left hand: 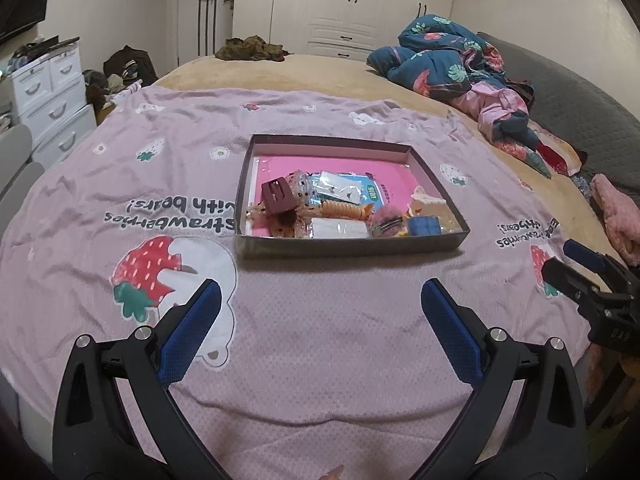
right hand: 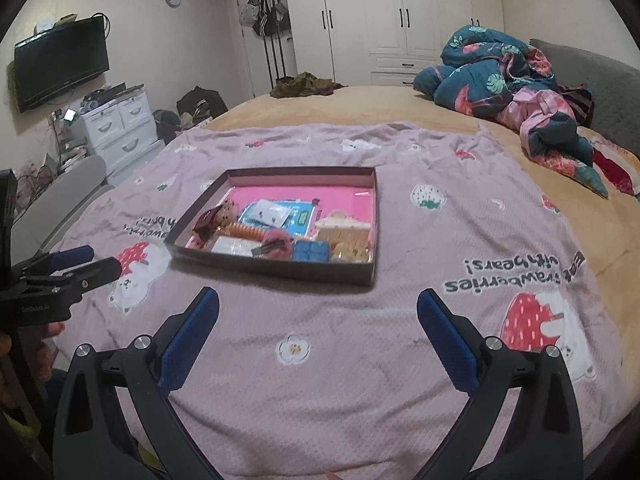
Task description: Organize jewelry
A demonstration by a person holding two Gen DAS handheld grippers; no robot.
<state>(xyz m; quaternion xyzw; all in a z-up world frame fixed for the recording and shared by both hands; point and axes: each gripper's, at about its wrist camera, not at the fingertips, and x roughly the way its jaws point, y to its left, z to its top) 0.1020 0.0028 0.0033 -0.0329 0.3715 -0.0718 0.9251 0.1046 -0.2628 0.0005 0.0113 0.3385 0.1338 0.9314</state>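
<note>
A shallow dark box (left hand: 352, 247) with a pink floor sits on the pink strawberry blanket; it also shows in the right wrist view (right hand: 280, 270). Inside lie a maroon hair claw (left hand: 277, 197), an orange coil hair tie (left hand: 346, 210), a white packet (left hand: 338, 227), a blue case (left hand: 424, 225), a cream claw clip (left hand: 426, 204) and a pink fuzzy clip (left hand: 384, 221). My left gripper (left hand: 320, 300) is open and empty, hovering in front of the box. My right gripper (right hand: 318, 308) is open and empty, in front and to the right of the box. Each gripper shows at the other view's edge.
A crumpled blue floral quilt (left hand: 452, 60) lies at the bed's far right by a grey headboard (left hand: 580, 100). White drawers (right hand: 120, 128) and a wall TV (right hand: 60, 64) stand left of the bed. A wardrobe (right hand: 400, 16) is behind.
</note>
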